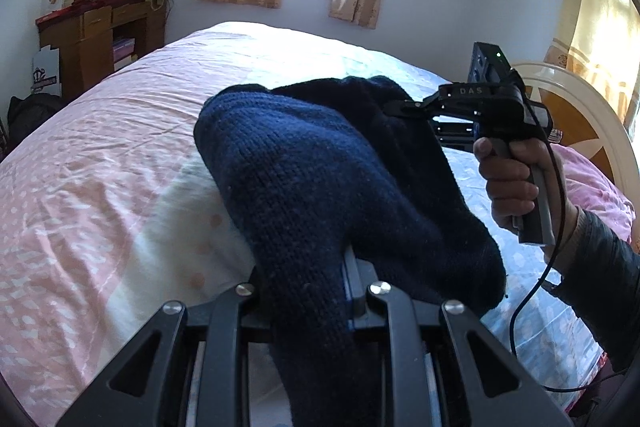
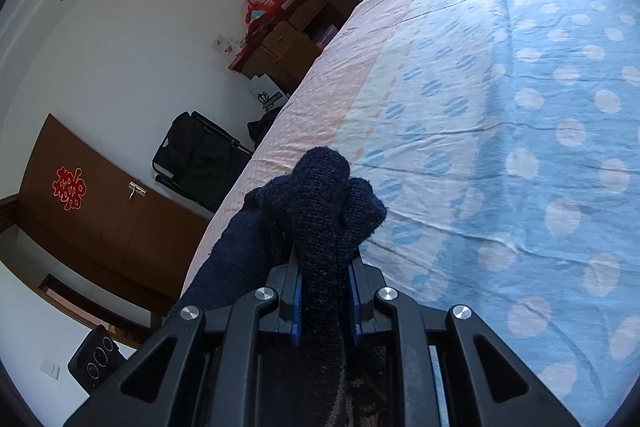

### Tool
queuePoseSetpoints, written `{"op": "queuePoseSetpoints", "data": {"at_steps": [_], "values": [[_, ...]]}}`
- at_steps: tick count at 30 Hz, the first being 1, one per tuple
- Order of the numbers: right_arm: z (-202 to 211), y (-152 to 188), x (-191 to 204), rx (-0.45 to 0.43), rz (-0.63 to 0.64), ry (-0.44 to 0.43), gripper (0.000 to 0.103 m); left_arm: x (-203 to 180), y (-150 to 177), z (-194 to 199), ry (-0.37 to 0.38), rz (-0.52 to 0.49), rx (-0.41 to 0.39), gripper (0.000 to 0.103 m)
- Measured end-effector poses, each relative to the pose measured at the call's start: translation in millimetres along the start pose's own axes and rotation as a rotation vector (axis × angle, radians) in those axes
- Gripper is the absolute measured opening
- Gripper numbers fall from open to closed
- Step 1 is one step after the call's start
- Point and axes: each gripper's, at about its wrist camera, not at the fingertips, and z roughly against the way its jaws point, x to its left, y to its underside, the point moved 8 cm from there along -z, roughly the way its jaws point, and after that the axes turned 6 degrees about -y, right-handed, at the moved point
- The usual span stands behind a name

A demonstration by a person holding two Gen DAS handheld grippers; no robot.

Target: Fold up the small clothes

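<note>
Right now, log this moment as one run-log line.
left gripper: shut on navy knit garment | right gripper: shut on same garment | garment: lifted over bed

navy knit garment (image 1: 320, 167); bedsheet (image 2: 520, 107) pink, white, blue, pale dots; black gripper (image 2: 326, 291).

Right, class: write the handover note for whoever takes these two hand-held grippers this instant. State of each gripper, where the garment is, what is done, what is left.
Left hand-held gripper: shut on one end of the navy knit.
Right hand-held gripper: shut on a bunched fold of the same knit, gripped by a hand.
Knit: hangs between both grippers above the bed; whether its low parts touch the sheet cannot be told.
Done: garment picked up at two points.
Left: no neat fold shows yet. Probably lay it flat on the bed, fold it, then release.
</note>
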Motion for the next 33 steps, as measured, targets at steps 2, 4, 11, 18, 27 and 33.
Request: {"op": "queuePoseSetpoints", "data": {"at_steps": [2,4,11,18,27,33], "values": [[-4.2,0.7,1.4,0.004,0.0,0.001,0.018,0.7,2.3,1.1,-0.003,0.007,0.002,0.023],[-9.8,1.9,0.1,0.011,-0.006,0.006,0.018,1.0,5.3,-0.3,-0.006,0.015,0.01,0.023],[-24.7,7.7,-19.6,0.036,-0.039,0.044,0.018,2.1,16.3,-3.2,-0.004,0.034,0.038,0.023],[-33.2,9.3,-31.8,0.04,-0.058,0.056,0.018,1.0,22.9,-0.4,-0.013,0.034,0.046,0.023],[-32.8,15.3,-43.5,0.047,-0.09,0.074,0.023,5.7,28.1,3.6,-0.05,0.031,0.062,0.039],[0.1,24.4,-11.2,-0.001,0.069,0.131,0.024,8.4,15.1,18.2,-0.13,-0.015,0.014,0.051]]}}
